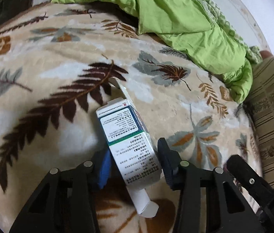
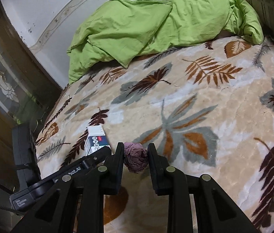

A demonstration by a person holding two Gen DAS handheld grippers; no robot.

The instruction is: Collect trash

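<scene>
Left wrist view. Item: white medicine carton (image 1: 127,141), printed panel up, lying at a slant on the leaf-patterned blanket (image 1: 39,62), its far flap open and a white tube or inner sleeve poking out of the near end. Left gripper (image 1: 134,161): jaws astride the carton's near half; the left blue pad sits against one long edge, the right pad touches or all but touches the other. Whether the pinch has firmed I cannot tell. Rumpled green quilt (image 1: 185,25) lies far right, well apart.

Handling note: the carton is light and hollow, so squeeze only until the walls stop yielding; square the pads to the long sides, as the box sits skewed between them and could twist out. Lift straight up so the protruding piece does not slide free.

Right wrist view. Item: crumpled purplish paper wad (image 2: 136,159), clamped between the tips of the right gripper (image 2: 135,155) and held clear above the blanket. The carton shows near left, with the left gripper's body beside it.

Handling note: hold this clench steady and keep well off the left tool while it lifts.
</scene>
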